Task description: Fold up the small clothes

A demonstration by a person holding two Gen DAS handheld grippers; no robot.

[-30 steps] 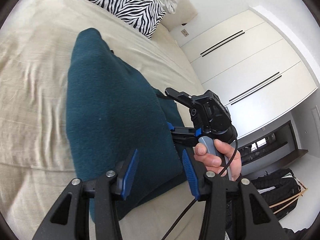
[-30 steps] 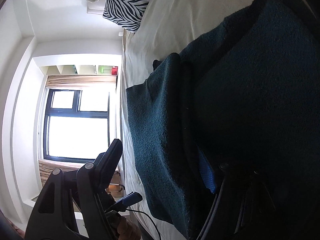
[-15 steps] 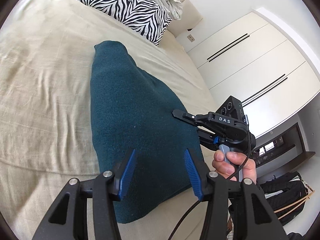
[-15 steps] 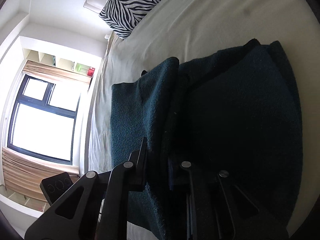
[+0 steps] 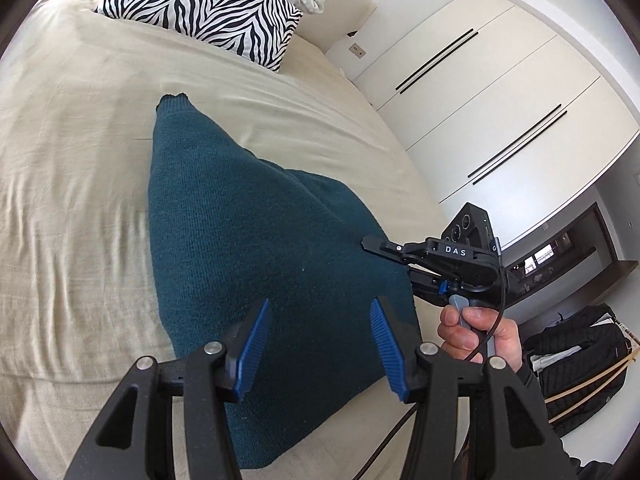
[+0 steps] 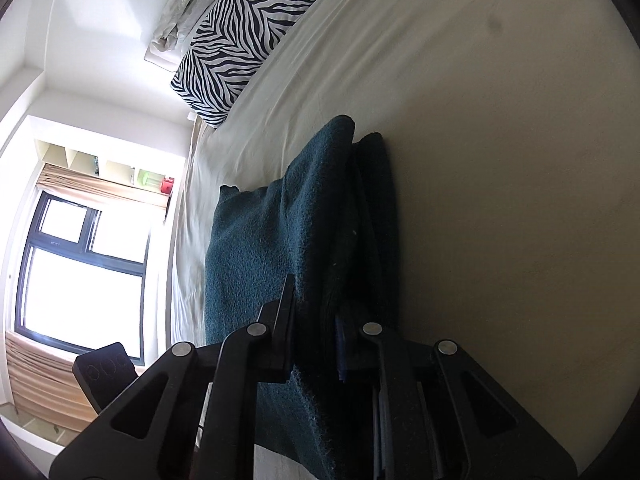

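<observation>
Left wrist view: teal knit garment (image 5: 256, 248) lies on the beige bed sheet (image 5: 72, 184), long axis running from the near edge of the bed up toward the zebra pillow (image 5: 208, 4), narrowing to a point at the far end. Left gripper (image 5: 318, 340) hovers over the wide near end, blue pads apart, nothing between them, no contact I can confirm. Right gripper (image 5: 384, 250) reaches in from the garment's right edge, a person's hand (image 5: 476, 328) on its handle.

Right wrist view: right gripper (image 6: 316, 340) has just closed; jaws now clamped on a raised fold of the teal knit, fabric bunched between the pads and lifted into a ridge along the long axis.

Judgement: right hand has the cloth, left is nearer the free near end. Coming fold likely turns on carrying the pinched right edge across the long axis, toward the left side. Risk: thick knit slipping out of the pinch
</observation>
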